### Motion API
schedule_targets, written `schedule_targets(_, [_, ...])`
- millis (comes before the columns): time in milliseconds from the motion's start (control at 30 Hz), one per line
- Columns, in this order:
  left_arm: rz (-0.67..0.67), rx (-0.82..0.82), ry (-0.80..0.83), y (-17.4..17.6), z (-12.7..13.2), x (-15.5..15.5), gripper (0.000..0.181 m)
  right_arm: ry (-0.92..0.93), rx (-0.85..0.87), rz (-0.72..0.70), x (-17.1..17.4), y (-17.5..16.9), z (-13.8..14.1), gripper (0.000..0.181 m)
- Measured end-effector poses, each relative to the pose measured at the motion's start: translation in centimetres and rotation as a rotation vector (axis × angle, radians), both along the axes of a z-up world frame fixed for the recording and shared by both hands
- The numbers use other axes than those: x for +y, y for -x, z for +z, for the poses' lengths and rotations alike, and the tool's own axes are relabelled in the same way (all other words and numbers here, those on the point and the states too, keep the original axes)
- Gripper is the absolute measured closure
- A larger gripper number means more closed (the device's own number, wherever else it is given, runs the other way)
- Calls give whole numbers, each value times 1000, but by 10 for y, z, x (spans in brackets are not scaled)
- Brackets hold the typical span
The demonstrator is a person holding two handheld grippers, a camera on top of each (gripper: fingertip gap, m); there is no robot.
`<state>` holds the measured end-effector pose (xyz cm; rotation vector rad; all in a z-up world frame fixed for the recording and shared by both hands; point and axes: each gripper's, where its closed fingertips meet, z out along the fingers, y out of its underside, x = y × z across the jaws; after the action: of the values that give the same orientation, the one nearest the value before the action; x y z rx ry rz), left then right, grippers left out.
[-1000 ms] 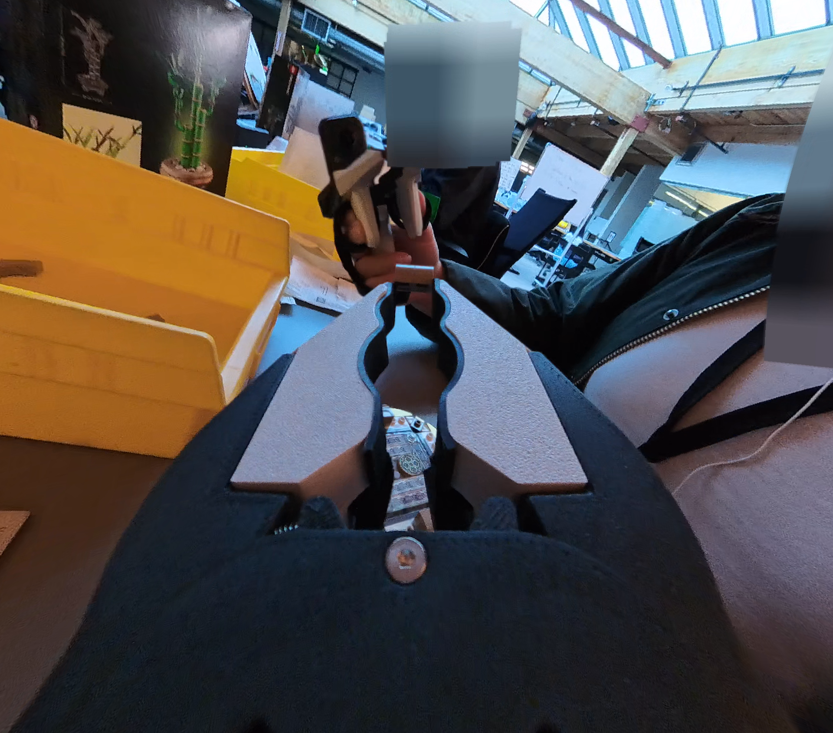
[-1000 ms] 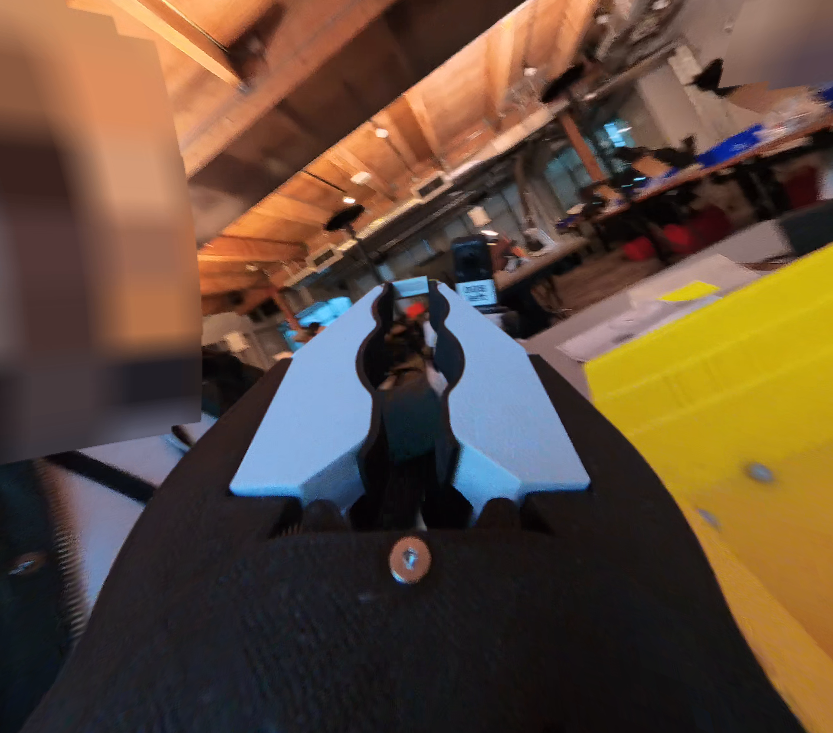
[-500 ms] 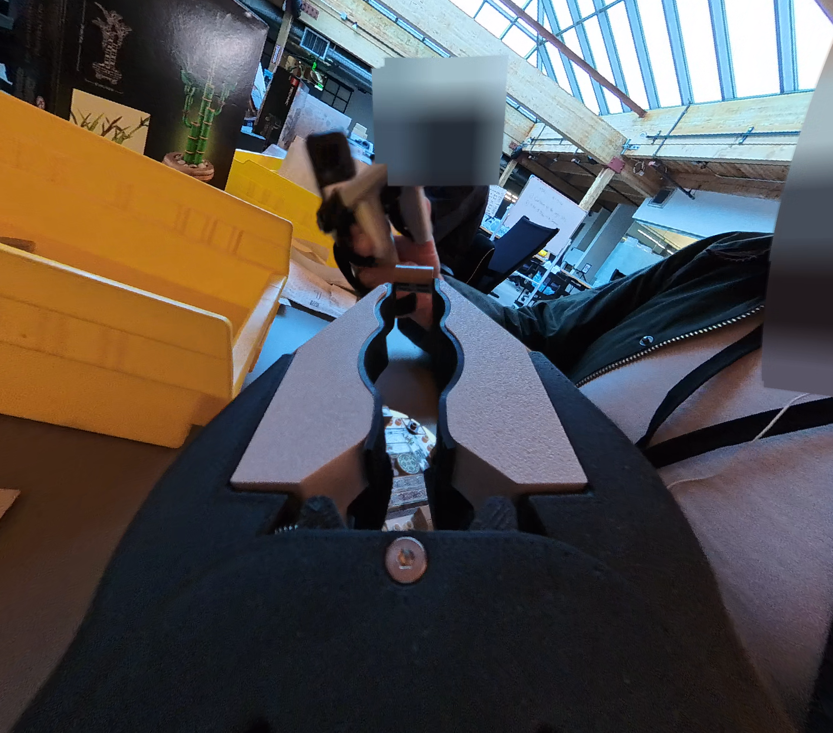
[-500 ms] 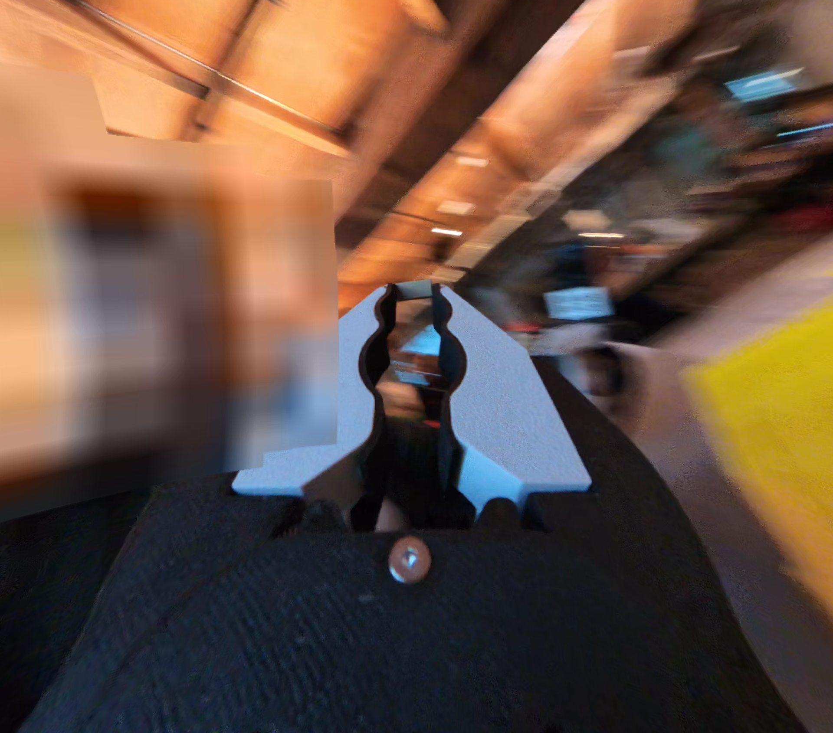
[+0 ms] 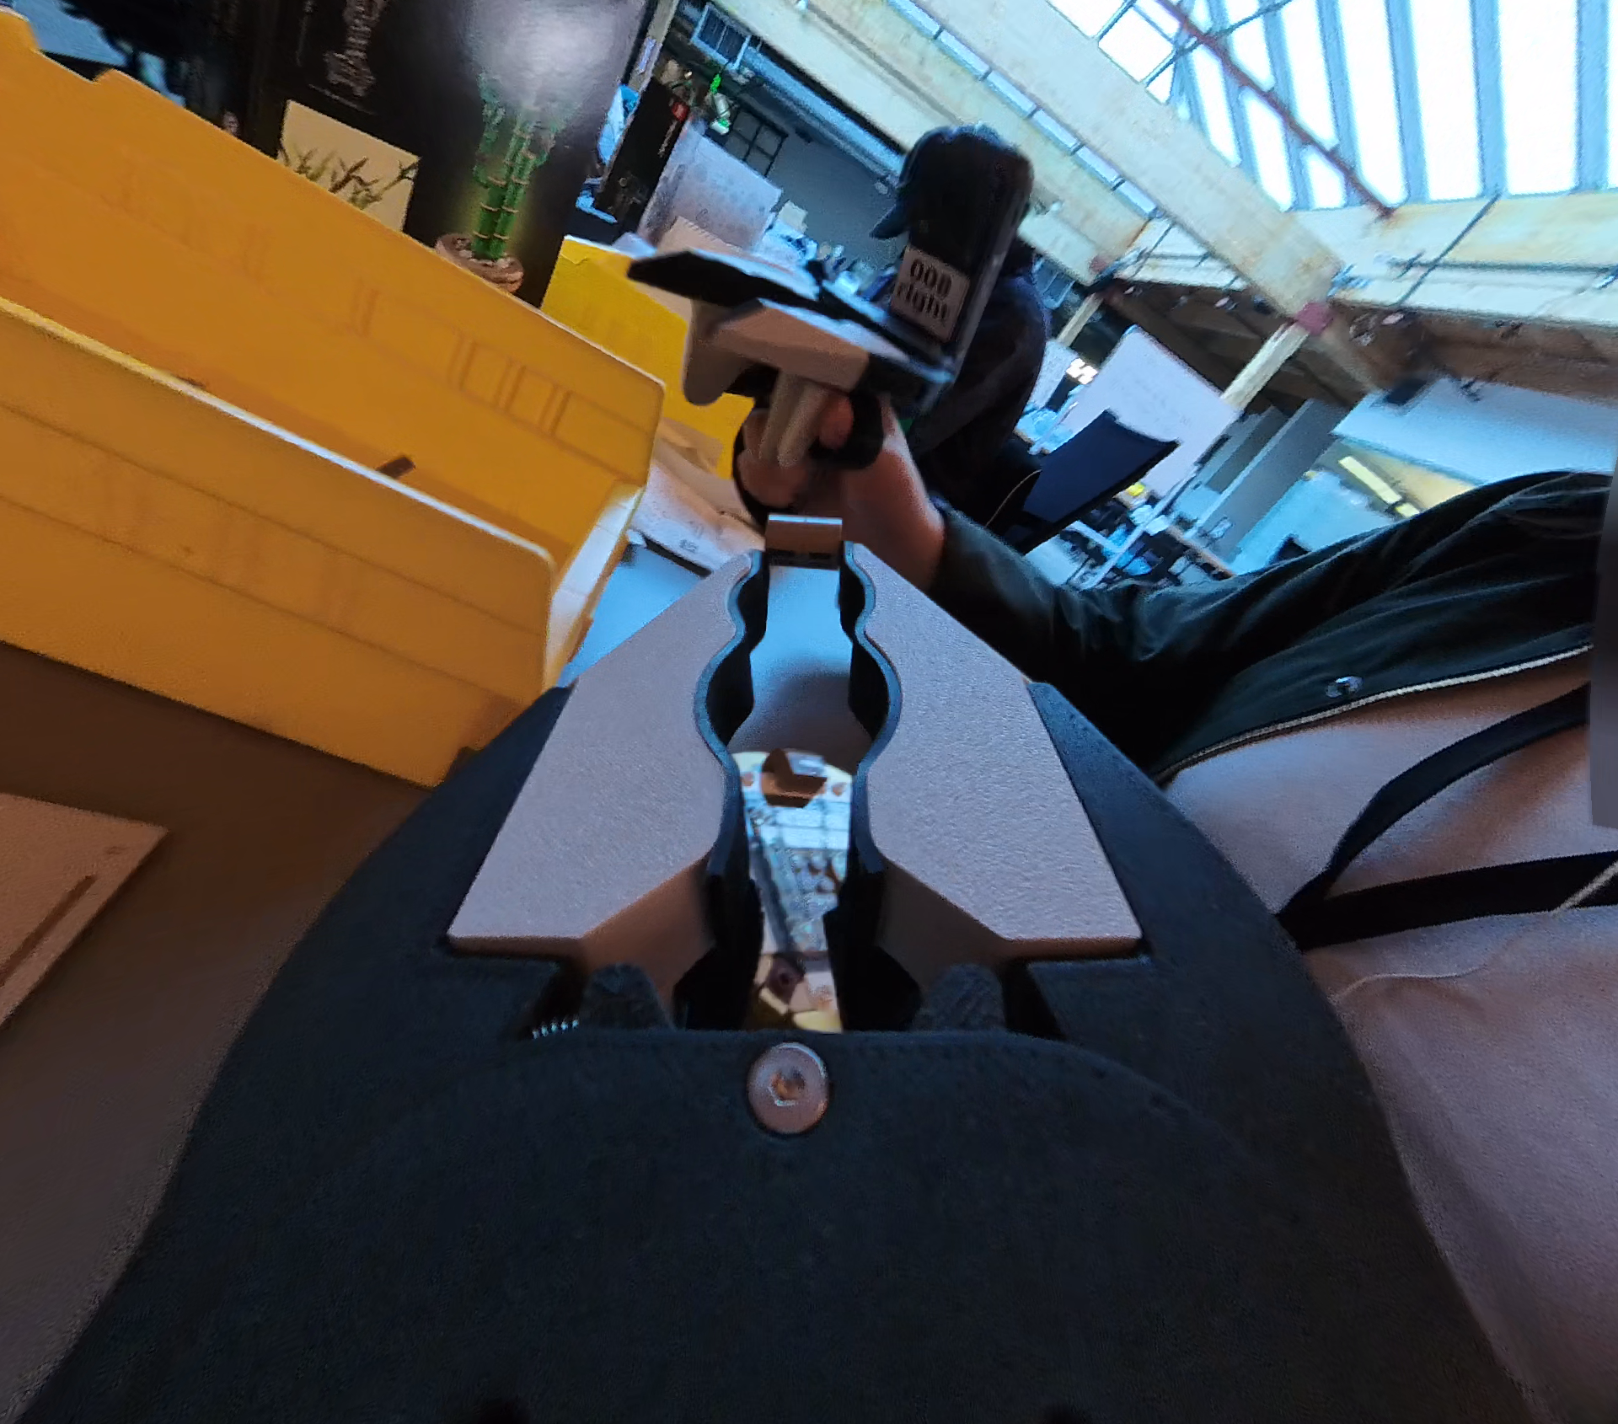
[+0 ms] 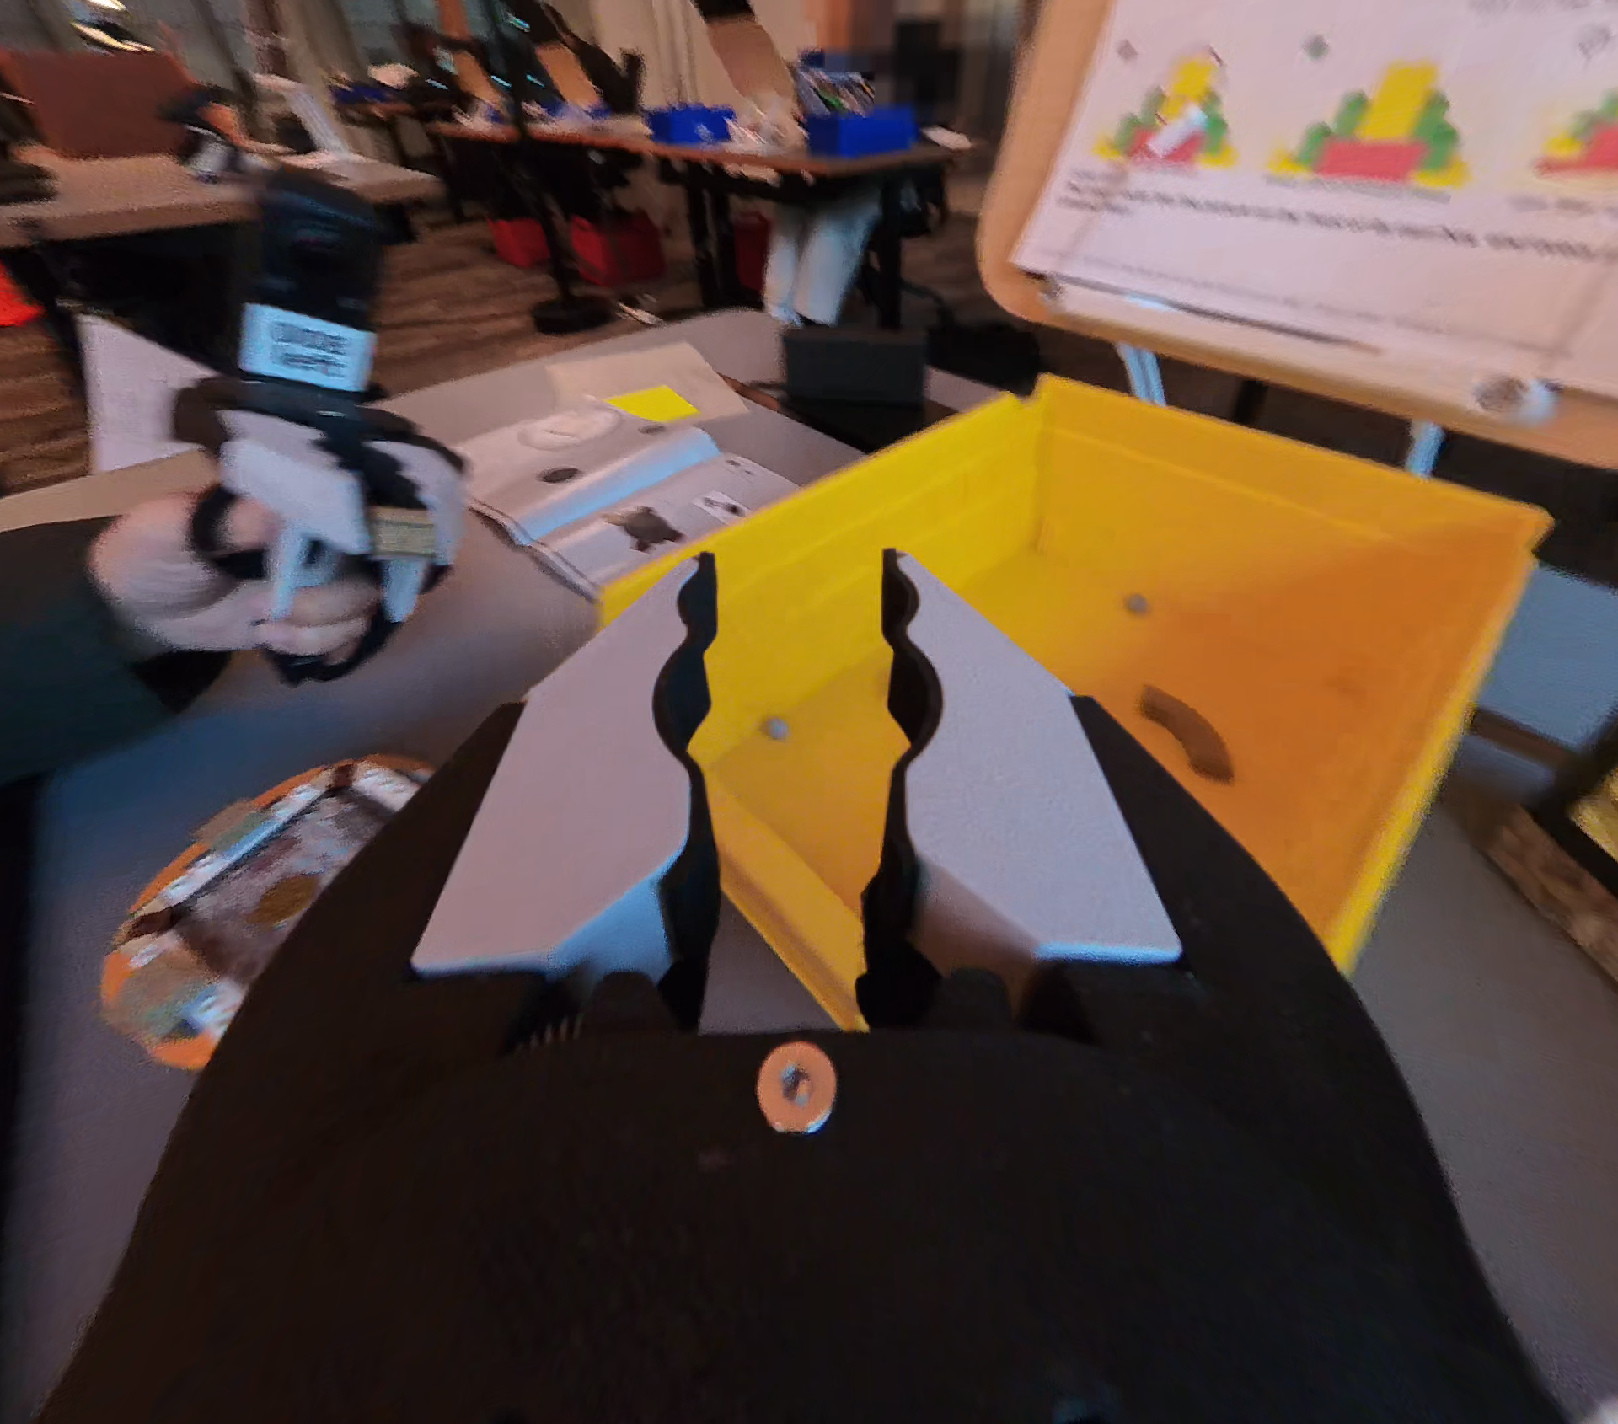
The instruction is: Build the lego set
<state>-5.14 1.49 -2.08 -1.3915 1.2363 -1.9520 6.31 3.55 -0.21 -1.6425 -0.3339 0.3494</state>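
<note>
My left gripper [image 5: 803,550] is shut on a small grey lego piece [image 5: 803,533] and holds it in the air. Between its fingers a round brown and orange lego build [image 5: 792,839] shows on the table below. My right gripper [image 6: 795,568] is open and empty, with its tips over the near corner of a yellow bin [image 6: 1269,506]. In that bin lie a curved brown piece [image 6: 1186,743] and two small grey pieces [image 6: 775,727]. The round build [image 6: 236,900] lies left of my right gripper. My left gripper [image 6: 411,542] also shows there, farther left, in a hand.
Two more yellow bins [image 5: 263,489] stand left of my left gripper, with a dark lego box [image 5: 420,25] behind them. An open instruction booklet [image 6: 630,498] lies behind the bin. A board with a printed sheet [image 6: 1357,69] leans at the right. A person's arm and jacket [image 5: 1269,612] are close by.
My right gripper has swung down from facing the ceiling to face the yellow bin. It has opened, and the small piece at its tips is gone. My left gripper still holds its piece.
</note>
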Motion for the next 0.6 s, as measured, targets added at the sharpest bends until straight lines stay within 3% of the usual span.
schedule_targets(133, [-109,-87,108,3,17,-14,168,-110,-21,304,-30,74,9,145])
schedule_targets(233, [-112,-95,87,4,18,-17,168,-62,88,482,-43,113,12,149])
schedule_targets(333, [-126,-101,60,4,18,-22,168,4,274,539,-44,121,14,153])
schedule_targets(600, [-152,-111,-5,3,18,-34,168,34,258,564,-44,124,5,153])
